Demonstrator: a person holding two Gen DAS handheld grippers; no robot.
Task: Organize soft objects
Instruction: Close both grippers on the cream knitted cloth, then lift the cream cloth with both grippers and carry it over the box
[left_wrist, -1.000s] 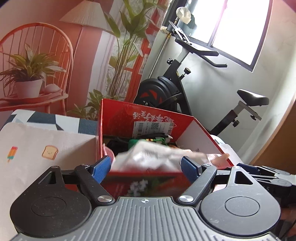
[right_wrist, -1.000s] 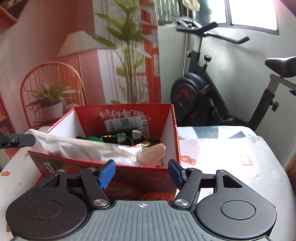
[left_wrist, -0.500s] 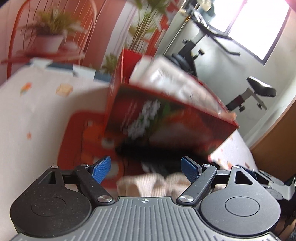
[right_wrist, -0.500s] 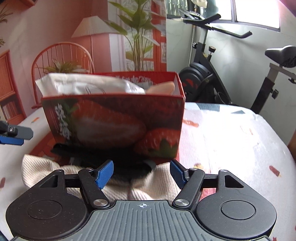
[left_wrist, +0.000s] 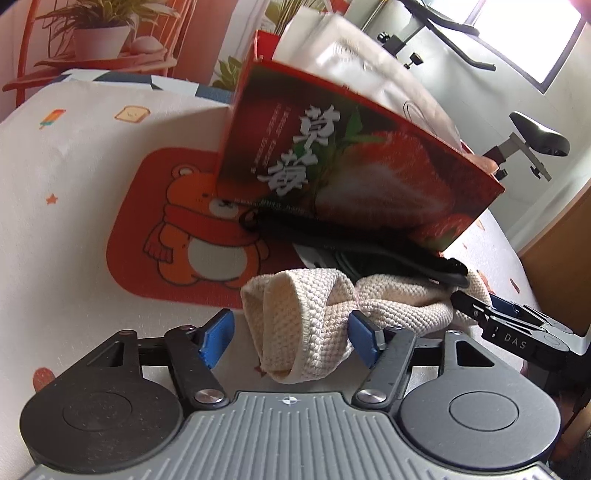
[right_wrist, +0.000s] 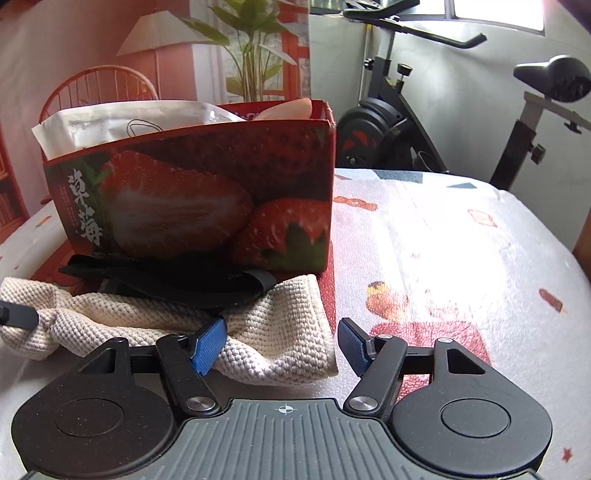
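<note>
Lying between spread left tool (left_wrist: 290, 338) fingers, knit cloth (left_wrist: 306, 321)

Right gripper (right_wrist: 282, 345): jaws spread wide, low over the printed tablecloth (right_wrist: 443, 258), straddling the cloth's right end.
Cream knitted cloth (right_wrist: 273, 332): crumpled in front of the box.
Black item (right_wrist: 177, 280): lies on the cloth, touching the box.
Strawberry box (right_wrist: 192, 199): upright, with a white bag (right_wrist: 122, 122) sticking out.

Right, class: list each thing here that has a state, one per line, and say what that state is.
Left gripper: open, around one end of the towel.
Right gripper: open, at the other end.
Knitted towel: crumpled, flat on the table.
Black strap: lying on the towel.
Strawberry box: upright, overfilled.
</note>
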